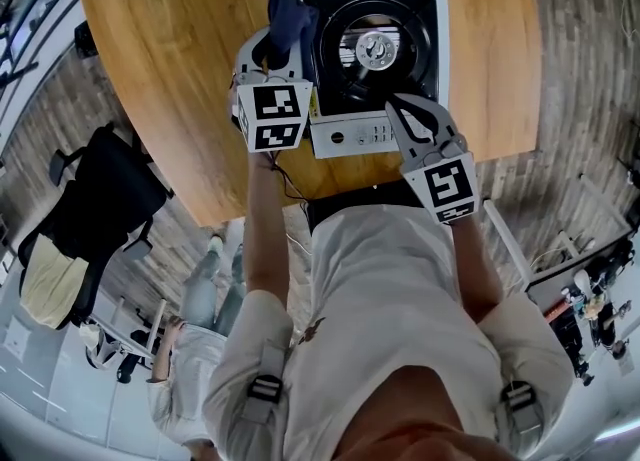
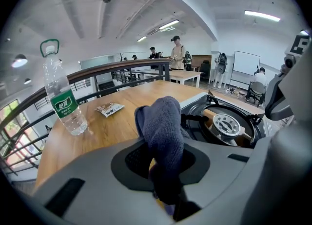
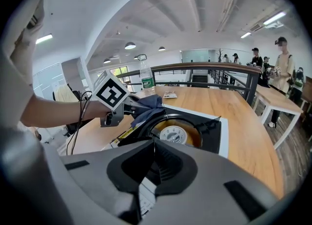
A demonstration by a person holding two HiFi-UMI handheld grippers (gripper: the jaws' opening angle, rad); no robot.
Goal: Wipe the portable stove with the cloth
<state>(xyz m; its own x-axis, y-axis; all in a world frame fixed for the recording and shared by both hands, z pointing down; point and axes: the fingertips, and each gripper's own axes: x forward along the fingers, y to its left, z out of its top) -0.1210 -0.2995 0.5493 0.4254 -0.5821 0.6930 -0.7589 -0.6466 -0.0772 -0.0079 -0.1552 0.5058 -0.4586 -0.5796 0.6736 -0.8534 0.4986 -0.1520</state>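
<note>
The portable stove (image 1: 380,49) has a white rim, a black top and a round silver burner (image 1: 375,47), and sits on the wooden table near its front edge. A dark blue cloth (image 1: 288,14) sticks up from my left gripper (image 1: 283,49), which is shut on it at the stove's left edge. In the left gripper view the cloth (image 2: 163,133) stands between the jaws, with the stove (image 2: 229,121) just to the right. My right gripper (image 1: 412,114) is shut on nothing and hovers over the stove's front control panel (image 1: 360,134). The right gripper view shows the burner (image 3: 174,133) ahead and the cloth (image 3: 146,104) at left.
A clear water bottle (image 2: 63,102) and a small packet (image 2: 109,108) lie on the table (image 1: 180,79) left of the stove. A black chair (image 1: 100,199) stands on the floor to the left. Several people stand by far tables.
</note>
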